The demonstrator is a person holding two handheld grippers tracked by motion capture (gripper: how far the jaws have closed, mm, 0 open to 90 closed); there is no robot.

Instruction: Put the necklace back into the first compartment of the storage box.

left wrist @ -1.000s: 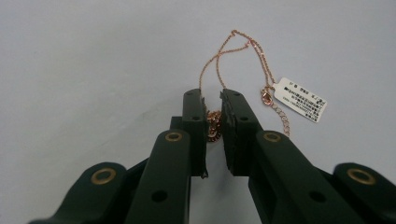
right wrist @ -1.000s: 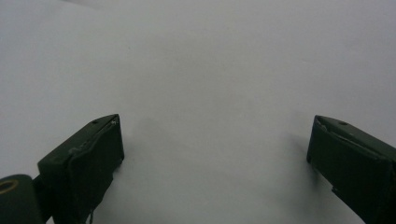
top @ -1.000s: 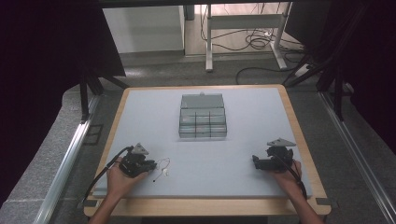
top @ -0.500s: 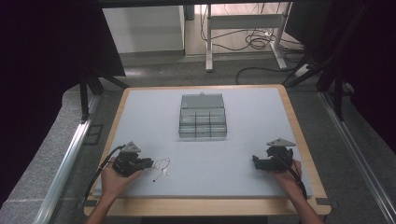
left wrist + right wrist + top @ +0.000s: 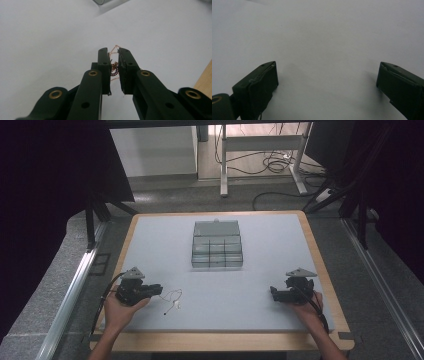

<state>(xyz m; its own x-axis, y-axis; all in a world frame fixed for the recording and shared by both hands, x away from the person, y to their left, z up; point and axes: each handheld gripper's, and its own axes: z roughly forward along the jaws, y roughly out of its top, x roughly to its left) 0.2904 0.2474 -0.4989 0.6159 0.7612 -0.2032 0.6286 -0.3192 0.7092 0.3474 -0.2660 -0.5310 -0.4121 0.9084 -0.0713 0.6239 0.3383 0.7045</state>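
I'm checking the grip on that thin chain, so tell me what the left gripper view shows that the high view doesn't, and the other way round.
Left gripper view alone: the left gripper with its jaws closed on a thin coppery chain, and a small dark ring caught between them.

High view alone: the clear compartment box with its lid open, and the right gripper resting on the table's right side.

Both: the chain trailing beyond the left gripper's jaws, over the pale table surface.

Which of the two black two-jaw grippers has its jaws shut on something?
The left gripper, pinching a thin copper-coloured chain; the right gripper stands wide open over bare table.
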